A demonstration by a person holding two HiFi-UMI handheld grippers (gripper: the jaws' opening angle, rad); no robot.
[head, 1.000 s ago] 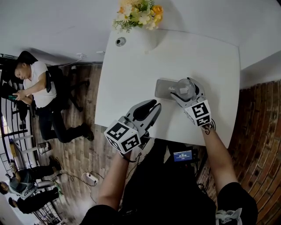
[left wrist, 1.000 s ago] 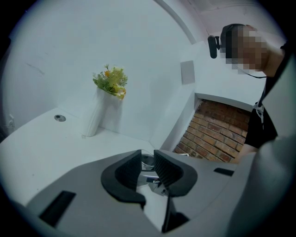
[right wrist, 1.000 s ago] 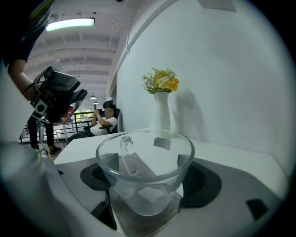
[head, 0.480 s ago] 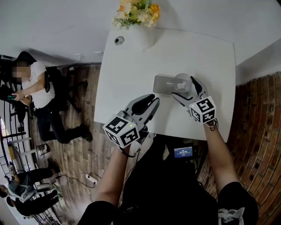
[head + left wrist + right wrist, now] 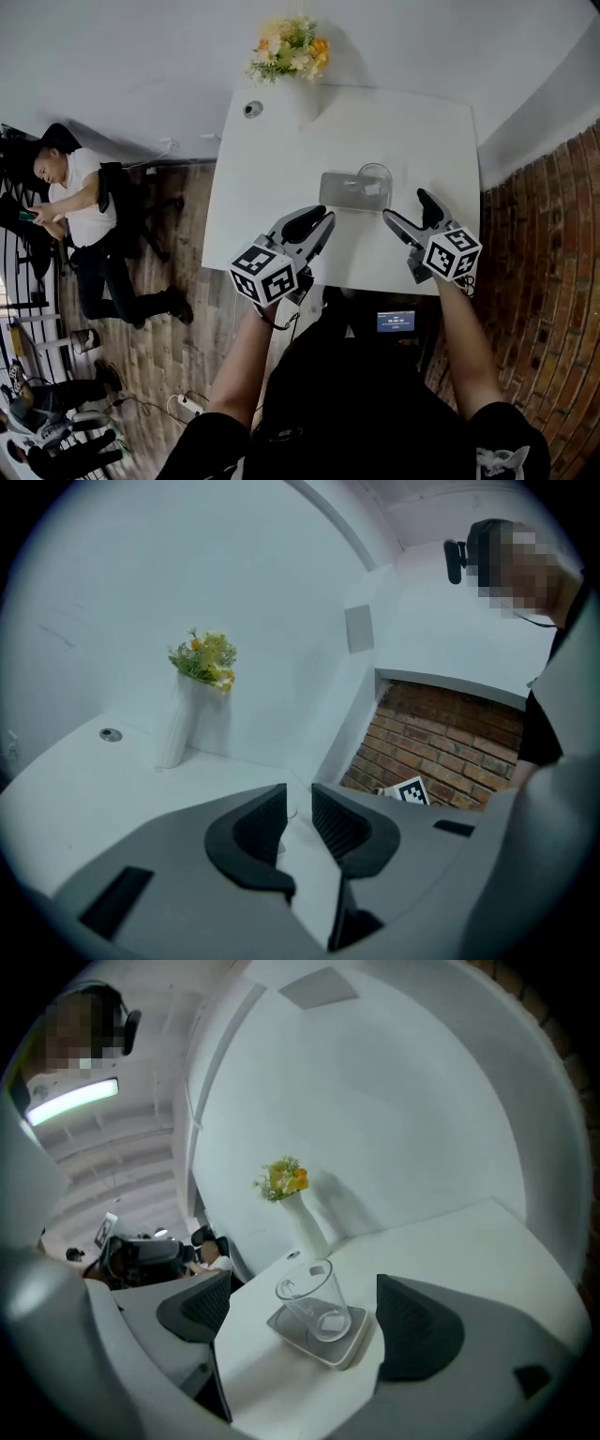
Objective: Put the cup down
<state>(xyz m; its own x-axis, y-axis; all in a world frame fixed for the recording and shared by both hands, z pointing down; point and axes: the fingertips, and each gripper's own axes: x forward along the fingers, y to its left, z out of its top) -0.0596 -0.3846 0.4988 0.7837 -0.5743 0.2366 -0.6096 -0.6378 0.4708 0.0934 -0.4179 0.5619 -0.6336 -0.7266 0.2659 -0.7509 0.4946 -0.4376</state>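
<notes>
Cup down on the tray — right gripper open and clear of it

The clear cup stood upright on the grey tray, right of the middle of the white table. The right gripper sat just short of the cup, towards the table's front edge. Its jaws had just been opening and stood spread wide. In its own view the cup showed ahead in the gap and touched neither pad. The left gripper hung over the front edge, its jaws a narrow gap apart with nothing in them. The setting-down looked done, so the care now lay in leaving cleanly. That likely meant keeping the jaws wide and pulling straight back along their line, with no sideways swing — an empty, light cup would probably tip or skid at a brush.
</notes>
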